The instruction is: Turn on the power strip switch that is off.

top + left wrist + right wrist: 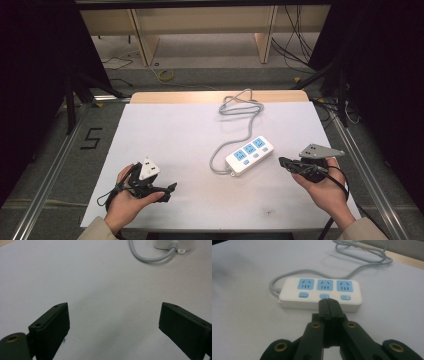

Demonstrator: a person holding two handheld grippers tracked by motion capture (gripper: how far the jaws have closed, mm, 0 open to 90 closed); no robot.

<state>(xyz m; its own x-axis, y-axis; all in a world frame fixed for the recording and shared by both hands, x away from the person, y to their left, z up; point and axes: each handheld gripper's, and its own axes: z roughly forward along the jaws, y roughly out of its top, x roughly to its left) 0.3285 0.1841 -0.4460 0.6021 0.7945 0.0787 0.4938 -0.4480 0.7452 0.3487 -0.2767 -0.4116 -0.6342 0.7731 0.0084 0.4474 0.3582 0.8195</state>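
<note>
The power strip [249, 155] is a white plastic bar with rounded corners and a smooth, slightly glossy shell. Along its top run three light-blue socket faces in a row, and beside each sits a small blue switch button of rounded-rectangle shape. In the right gripper view the strip [320, 293] lies broadside, buttons toward the camera. It rests flat on the desk's white sheet, right of the middle and closer to the right edge than to the left, set at a slant to the near edge.

A round grey cable [235, 125] leaves the strip's nearer end through a ribbed sleeve, bends in a loop beside it, then snakes toward the far edge, where it lies in loose coils partly on a bare strip of pale wood. In the left gripper view the cable's bend [150, 257] and a small mounting tab at the strip's corner show at the top.

The right gripper [284, 162], matte black with brass-coloured rivets and a grey three-cornered plate on top, points at the strip from the right-edge side; its jaws are pressed together with nothing between them, tips [328, 303] just short of the middle button.

The left gripper [171, 188] lies in the hand near the desk's near edge, well apart from the strip, its flat black jaws spread wide over the matte white sheet [105, 290].
</note>
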